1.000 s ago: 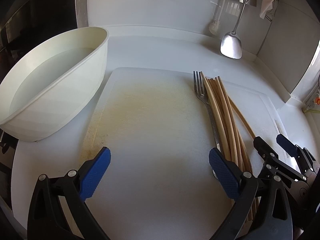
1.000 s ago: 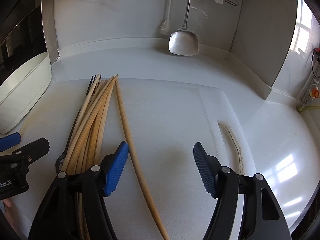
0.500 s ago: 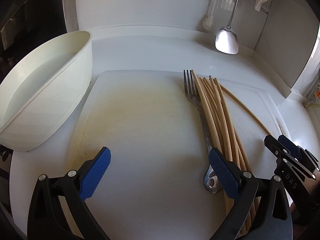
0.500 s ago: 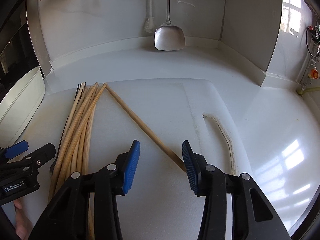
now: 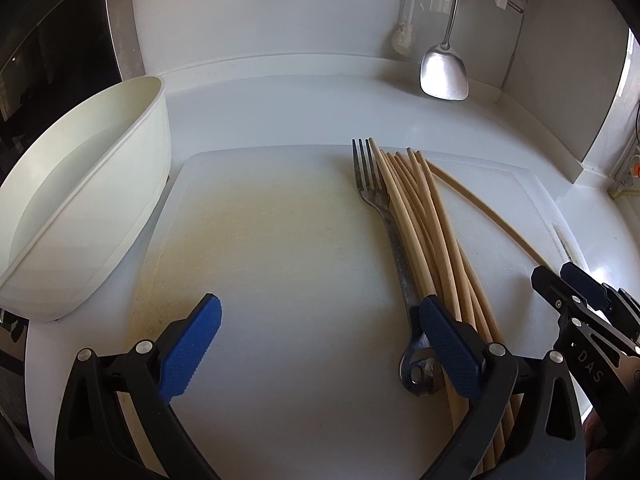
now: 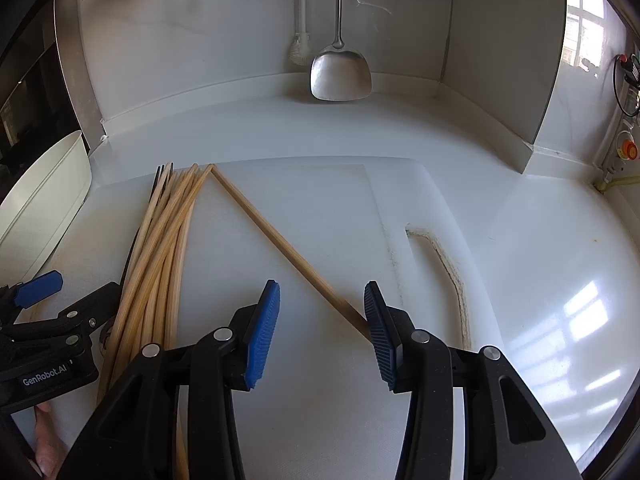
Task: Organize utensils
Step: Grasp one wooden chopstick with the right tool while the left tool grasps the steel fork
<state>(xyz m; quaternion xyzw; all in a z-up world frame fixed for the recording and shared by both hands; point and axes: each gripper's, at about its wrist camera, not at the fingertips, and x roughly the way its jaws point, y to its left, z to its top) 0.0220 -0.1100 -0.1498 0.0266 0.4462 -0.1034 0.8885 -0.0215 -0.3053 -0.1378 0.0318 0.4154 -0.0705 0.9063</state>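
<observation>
Single chopstick: lies apart from the rest on the white cutting board, running diagonally; far tip meets the top of the bundle, near end runs down to the right gripper's right pad and passes from sight there. Also seen in the left wrist view as a lone stick curving off to the right.
Chopstick bundle: many pale wooden sticks lying close together lengthwise on the board, fanned slightly at the far end; in the right wrist view they sit left of the single stick.
Fork: metal, flat on the board, tines pointing away, pressed along the left side of the bundle; looped handle end lies just beside the left gripper's right pad.
Right gripper: blue pads partly open, a moderate gap; single chopstick's near end lies between the pads, against the right one; contact with the left pad not seen, not clamped.
Left gripper: spread wide, nothing between the pads; its right finger overlaps the bundle's near end and the fork handle.
Bowl: large, white, off the board's left edge, touching or just beside it.
Spatula: metal, hanging on the back wall, blade near the counter.
Counter: white, glossy, surrounds the board.
</observation>
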